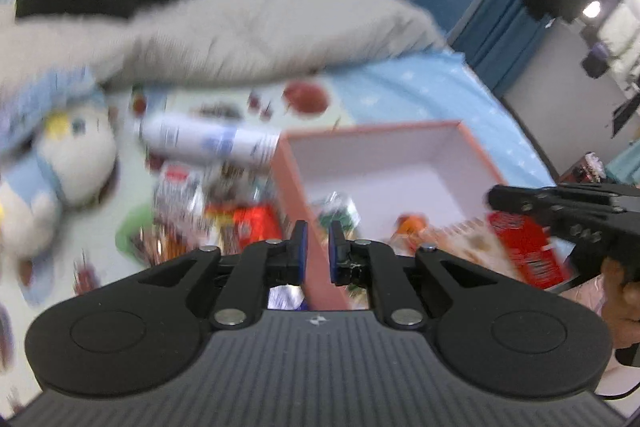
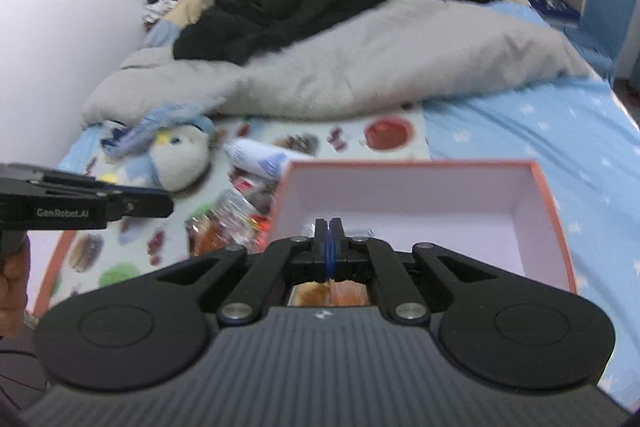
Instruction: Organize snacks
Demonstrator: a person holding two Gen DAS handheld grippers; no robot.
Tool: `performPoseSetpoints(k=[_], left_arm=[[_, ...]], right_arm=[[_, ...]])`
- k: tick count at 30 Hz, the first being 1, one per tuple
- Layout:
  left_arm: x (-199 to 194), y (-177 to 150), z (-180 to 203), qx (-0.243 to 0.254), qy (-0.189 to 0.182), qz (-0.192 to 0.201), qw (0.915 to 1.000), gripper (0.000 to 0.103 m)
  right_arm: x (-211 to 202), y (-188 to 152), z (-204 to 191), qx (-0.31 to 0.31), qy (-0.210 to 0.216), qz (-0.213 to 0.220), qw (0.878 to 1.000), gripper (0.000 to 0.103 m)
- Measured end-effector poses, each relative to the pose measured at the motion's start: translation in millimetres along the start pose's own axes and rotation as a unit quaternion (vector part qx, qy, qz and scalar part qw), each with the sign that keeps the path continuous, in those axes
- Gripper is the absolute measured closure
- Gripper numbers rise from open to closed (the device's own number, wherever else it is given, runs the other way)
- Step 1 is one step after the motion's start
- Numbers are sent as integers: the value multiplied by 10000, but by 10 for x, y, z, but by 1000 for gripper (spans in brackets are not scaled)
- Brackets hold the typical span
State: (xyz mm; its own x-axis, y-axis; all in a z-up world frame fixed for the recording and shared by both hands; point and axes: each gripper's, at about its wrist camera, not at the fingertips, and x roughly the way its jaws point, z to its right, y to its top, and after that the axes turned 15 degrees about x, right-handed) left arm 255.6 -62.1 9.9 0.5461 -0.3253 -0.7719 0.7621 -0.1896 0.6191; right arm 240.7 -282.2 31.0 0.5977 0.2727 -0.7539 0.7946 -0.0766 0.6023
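Two handheld grippers are working over a bed strewn with snacks. Nearest the lens, the right gripper [image 2: 328, 227] is riding with its jaws pressed together, apparently pinching a thin edge of an orange-toned packet [image 2: 328, 294] that is hanging just beneath them; so slight a pinch could be slipping, dropping the packet short of the box. Alongside, the left gripper [image 1: 318, 233] is hovering with its jaws slightly apart and nothing between them, straddling the near wall of the pink-rimmed box [image 2: 556, 211], which it could be knocking askew. Inside the box a few snacks [image 1: 336, 209] are already lying; left of it, the loose snack pile [image 2: 234, 223] is waiting on the printed mat, beside a white tube [image 2: 258, 157] and a plush toy [image 2: 180, 163]. Beyond, a grey duvet [image 2: 360, 67] is sprawling across the bed
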Motion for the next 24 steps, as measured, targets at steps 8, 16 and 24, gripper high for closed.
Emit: performPoseSetpoints(k=[8, 16, 24], left_arm=[[669, -648, -322, -611, 65, -577, 9964, 32], [1115, -1091, -536, -1298, -49, -999, 9865, 17], [1244, -1207, -518, -1419, -130, -782, 9867, 16]], right_arm=[[269, -364, 382, 359, -117, -100, 9992, 100], [363, -753, 485, 432, -410, -20, 9982, 77], [305, -991, 535, 670, -427, 473, 9957, 14]])
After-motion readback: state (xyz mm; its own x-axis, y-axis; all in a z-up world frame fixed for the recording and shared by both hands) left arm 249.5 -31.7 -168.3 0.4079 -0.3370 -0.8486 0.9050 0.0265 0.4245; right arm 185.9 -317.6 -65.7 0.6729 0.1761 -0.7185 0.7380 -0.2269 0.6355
